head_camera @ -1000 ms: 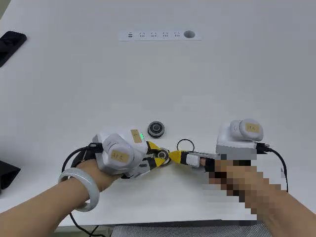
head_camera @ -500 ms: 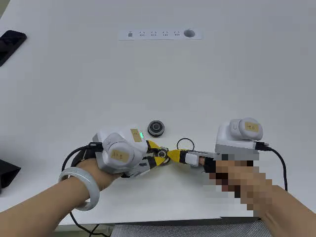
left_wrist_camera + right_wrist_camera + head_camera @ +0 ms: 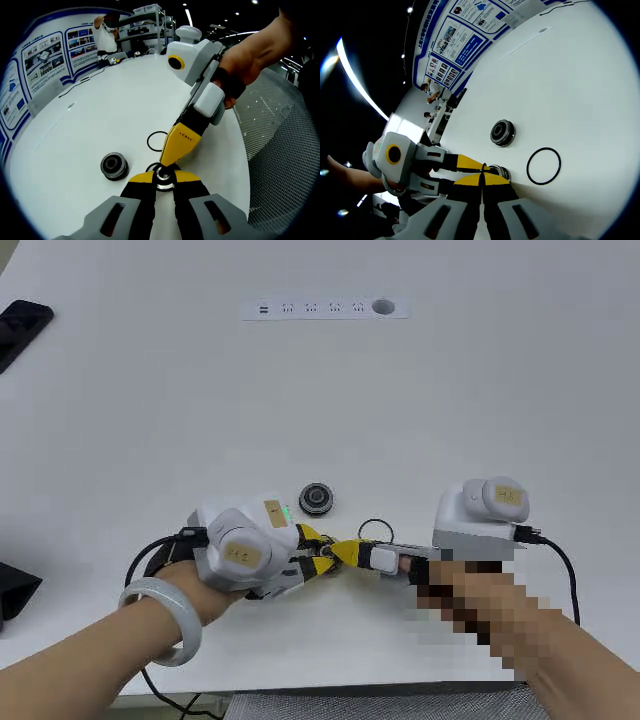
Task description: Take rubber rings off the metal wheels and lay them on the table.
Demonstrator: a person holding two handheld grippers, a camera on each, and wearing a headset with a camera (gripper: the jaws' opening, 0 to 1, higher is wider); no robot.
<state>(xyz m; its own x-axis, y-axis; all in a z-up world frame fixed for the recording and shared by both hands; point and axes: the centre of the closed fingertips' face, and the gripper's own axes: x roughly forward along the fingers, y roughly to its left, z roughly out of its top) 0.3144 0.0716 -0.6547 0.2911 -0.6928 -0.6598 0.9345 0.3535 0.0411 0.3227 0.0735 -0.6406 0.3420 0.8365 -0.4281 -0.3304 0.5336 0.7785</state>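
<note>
My left hand [image 3: 205, 590] gripped the white body of the left gripper [image 3: 318, 550] low over the near edge of the table [image 3: 420, 410], forearm coming in from the lower left with a pale bangle [image 3: 158, 624] at the wrist. The gripper pointed to the right, almost level with the tabletop. Its yellow jaws were clamped on the held wheel [image 3: 163, 184], one on each side, just above the surface.

My right hand [image 3: 242, 62] was wrapped round the right gripper [image 3: 346, 552], which pointed left, so the two sets of yellow tips met nose to nose. In the right gripper view, the right gripper [image 3: 482, 176] had its jaws pressed flat together at the near side of the held wheel [image 3: 501, 173], with a thin black strand of the rubber ring [image 3: 483, 168] pinched at their tips. In the left gripper view it sloped down from the upper right, its yellow tip touching the wheel's rim.

A loose ring [image 3: 376, 531] lay flat on the table just beyond the meeting tips, touching neither gripper. The loose wheel [image 3: 317, 499] rested on its side a little farther away, to the left of that ring and apart from it. A white power strip [image 3: 323, 310] lay well off at the far side, and a black cable [image 3: 560, 565] trailed from the right gripper's body.
</note>
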